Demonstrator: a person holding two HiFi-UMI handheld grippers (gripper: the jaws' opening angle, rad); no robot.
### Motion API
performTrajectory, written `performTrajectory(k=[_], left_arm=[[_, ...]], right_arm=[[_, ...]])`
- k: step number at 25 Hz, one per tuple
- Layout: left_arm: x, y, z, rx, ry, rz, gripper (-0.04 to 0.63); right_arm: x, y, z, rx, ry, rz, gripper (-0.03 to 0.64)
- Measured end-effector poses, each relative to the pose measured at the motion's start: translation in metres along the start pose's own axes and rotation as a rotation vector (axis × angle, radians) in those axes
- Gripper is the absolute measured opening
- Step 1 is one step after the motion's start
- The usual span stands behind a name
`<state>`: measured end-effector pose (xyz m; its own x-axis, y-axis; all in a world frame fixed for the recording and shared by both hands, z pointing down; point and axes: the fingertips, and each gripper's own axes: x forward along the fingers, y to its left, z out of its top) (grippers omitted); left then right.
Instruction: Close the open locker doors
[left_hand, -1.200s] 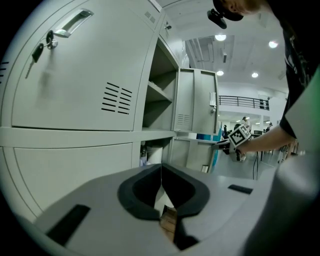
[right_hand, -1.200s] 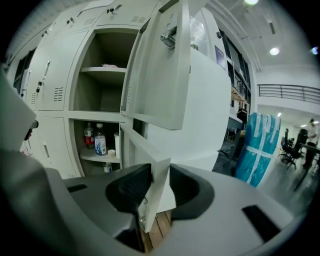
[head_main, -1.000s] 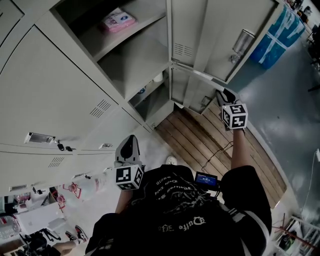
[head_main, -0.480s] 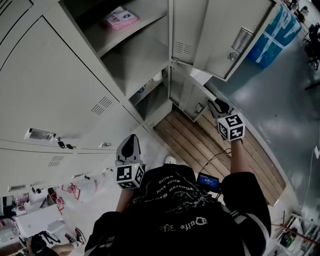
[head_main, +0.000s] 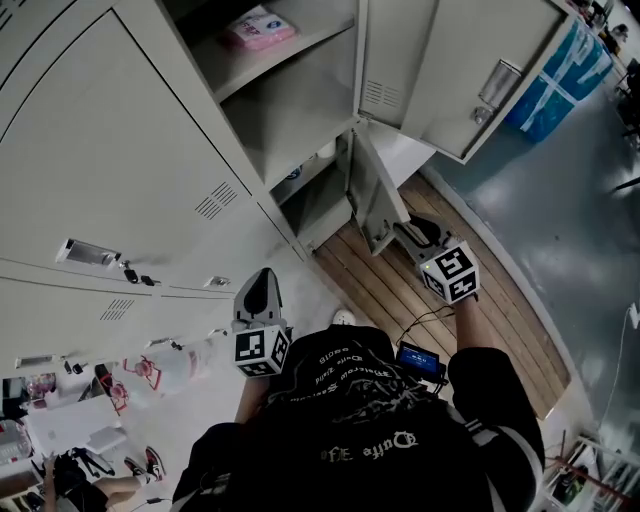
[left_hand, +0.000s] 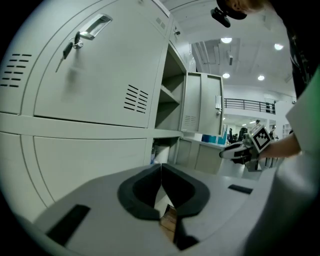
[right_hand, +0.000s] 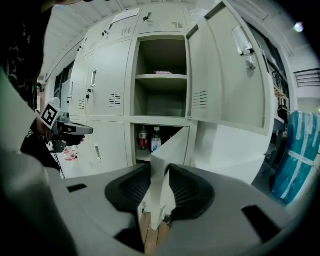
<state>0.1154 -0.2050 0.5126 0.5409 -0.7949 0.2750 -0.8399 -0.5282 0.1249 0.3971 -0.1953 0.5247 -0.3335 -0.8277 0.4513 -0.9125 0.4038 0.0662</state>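
Grey lower door (right_hand: 176, 144), bottles (right_hand: 155, 141) behind, in right claw's (right_hand: 160, 172) just-loosening pinch; left claw (left_hand: 161, 170) closed.

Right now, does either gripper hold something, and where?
The right gripper grips the lower locker door by its free edge; its jaws have just been opening. The left gripper, shut, holds nothing.

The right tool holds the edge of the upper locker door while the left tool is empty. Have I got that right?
Not quite. The right gripper view shows the right tool holding the edge of the lower locker door, its jaws just eased slightly wider; the upper locker door hangs open, untouched. The left tool is empty.
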Motion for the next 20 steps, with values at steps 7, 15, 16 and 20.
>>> performTrajectory(k=[7, 15, 16, 20], left_arm=[[-0.009, 0.011, -0.002, -0.01, -0.012, 0.05, 0.009], [-0.022, 0.023, -0.004, -0.024, -0.026, 0.111, 0.009], [-0.023, 0.025, -0.004, -0.024, -0.028, 0.117, 0.009], [-0.03, 0.032, -0.004, -0.029, -0.031, 0.146, 0.009]], right_arm=[[0.022, 0.048, 0.016, -0.088, -0.02, 0.115, 0.12], [0.058, 0.088, 0.035, -0.147, -0.064, 0.164, 0.095], [0.062, 0.092, 0.038, -0.147, -0.071, 0.167, 0.094], [0.081, 0.105, 0.049, -0.149, -0.09, 0.192, 0.089]])
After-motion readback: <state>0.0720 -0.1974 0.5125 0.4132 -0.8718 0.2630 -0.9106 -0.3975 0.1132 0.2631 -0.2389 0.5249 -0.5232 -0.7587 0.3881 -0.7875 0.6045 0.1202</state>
